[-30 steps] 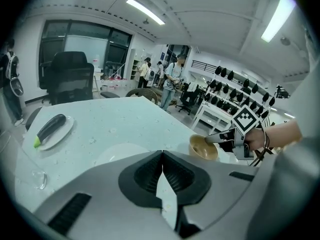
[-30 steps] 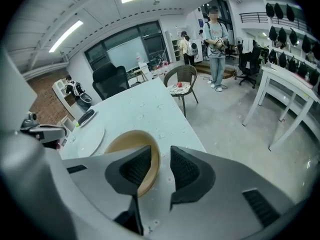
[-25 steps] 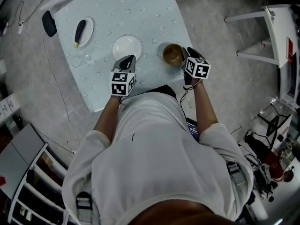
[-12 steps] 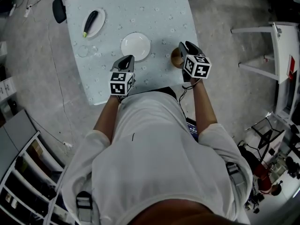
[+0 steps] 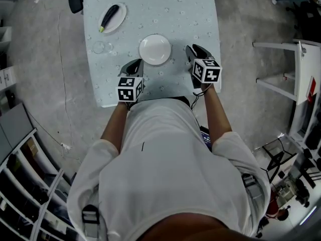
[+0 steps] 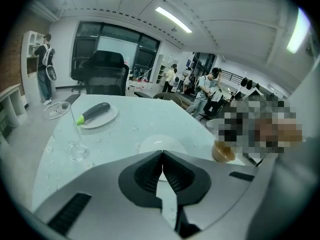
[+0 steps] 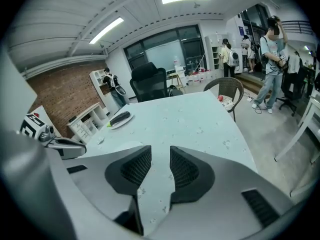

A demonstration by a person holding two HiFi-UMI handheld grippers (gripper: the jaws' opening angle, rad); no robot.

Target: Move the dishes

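A white plate (image 5: 155, 49) lies on the light blue table (image 5: 150, 4), just ahead of my left gripper (image 5: 135, 64), which hangs above the near edge with its jaws closed on nothing. A brown bowl (image 6: 223, 151) shows in the left gripper view to the right of the white plate (image 6: 161, 145). In the head view it is hidden under my right gripper (image 5: 193, 50). The right gripper (image 7: 160, 156) has its jaws apart with only tabletop between them; the bowl does not show in its view.
At the far left a second plate carries a dark eggplant (image 5: 111, 15), with a clear glass (image 5: 99, 47) nearer. A black office chair (image 6: 104, 76) stands behind the table. White furniture (image 5: 296, 64) is to the right. People stand in the background.
The head view has shifted so the table sits higher and further right. My right gripper has come over the brown bowl, which was in sight beside it before. The left gripper keeps its place.
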